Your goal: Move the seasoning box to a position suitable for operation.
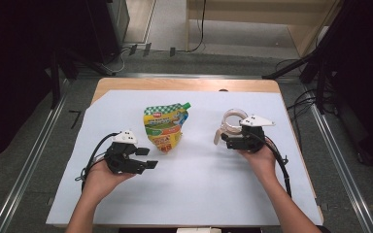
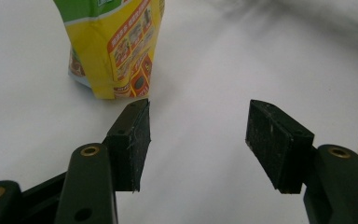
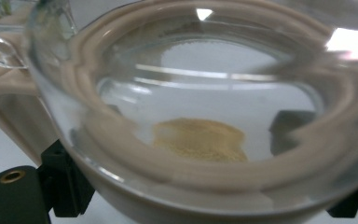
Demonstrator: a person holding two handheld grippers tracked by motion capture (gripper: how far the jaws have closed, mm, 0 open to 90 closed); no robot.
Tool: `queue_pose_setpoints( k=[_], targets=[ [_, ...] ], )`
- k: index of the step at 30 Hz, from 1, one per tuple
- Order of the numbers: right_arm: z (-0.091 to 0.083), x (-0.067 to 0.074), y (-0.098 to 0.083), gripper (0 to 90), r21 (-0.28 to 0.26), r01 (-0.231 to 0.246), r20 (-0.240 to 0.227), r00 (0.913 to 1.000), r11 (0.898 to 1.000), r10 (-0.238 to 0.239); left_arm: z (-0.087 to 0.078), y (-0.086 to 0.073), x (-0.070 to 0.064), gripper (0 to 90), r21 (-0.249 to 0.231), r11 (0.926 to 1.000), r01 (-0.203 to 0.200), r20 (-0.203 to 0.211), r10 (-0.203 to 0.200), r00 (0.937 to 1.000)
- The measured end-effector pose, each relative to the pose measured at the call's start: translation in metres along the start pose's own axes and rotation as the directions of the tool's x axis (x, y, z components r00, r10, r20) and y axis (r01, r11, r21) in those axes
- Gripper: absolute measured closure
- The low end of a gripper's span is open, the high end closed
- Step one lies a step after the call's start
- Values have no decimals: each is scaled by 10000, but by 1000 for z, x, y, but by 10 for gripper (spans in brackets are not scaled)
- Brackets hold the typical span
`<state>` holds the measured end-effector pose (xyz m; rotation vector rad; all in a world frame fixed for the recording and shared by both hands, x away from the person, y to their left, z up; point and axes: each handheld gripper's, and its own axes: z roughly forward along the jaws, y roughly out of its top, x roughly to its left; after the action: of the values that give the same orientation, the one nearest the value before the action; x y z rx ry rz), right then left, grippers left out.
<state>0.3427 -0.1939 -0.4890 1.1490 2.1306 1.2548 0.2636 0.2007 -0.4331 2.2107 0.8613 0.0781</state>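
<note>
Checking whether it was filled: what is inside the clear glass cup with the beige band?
A small heap of tan powder lies on the floor of the clear glass cup. The beige band blurs the cup's lower wall.

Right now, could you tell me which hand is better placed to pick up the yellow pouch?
Left. The left tongs stand open and empty, just short of the yellow pouch. The right tongs already grip the glass cup, which holds some powder.

bare white sheet (image 1: 199, 179) between both hands, pouch (image 1: 165, 127) standing mid-table
</note>
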Motion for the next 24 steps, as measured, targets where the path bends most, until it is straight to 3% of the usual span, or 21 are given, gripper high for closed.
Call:
queue_pose_setpoints(
  k=[9,15,24],
  targets=[
    [-6,27,-6,119,177,22,-941,9956,9998,-5,0,3,-5,513,-161,9999,-40,132,42,9999],
    [-7,49,-10,119,339,134,-1552,9879,9993,-80,4,5,-10,517,-131,9999,-103,222,106,9997],
    [-7,78,-16,120,418,714,-2250,9725,9966,-602,8,8,-16,504,-272,9996,-82,377,92,9992]
  ],
)
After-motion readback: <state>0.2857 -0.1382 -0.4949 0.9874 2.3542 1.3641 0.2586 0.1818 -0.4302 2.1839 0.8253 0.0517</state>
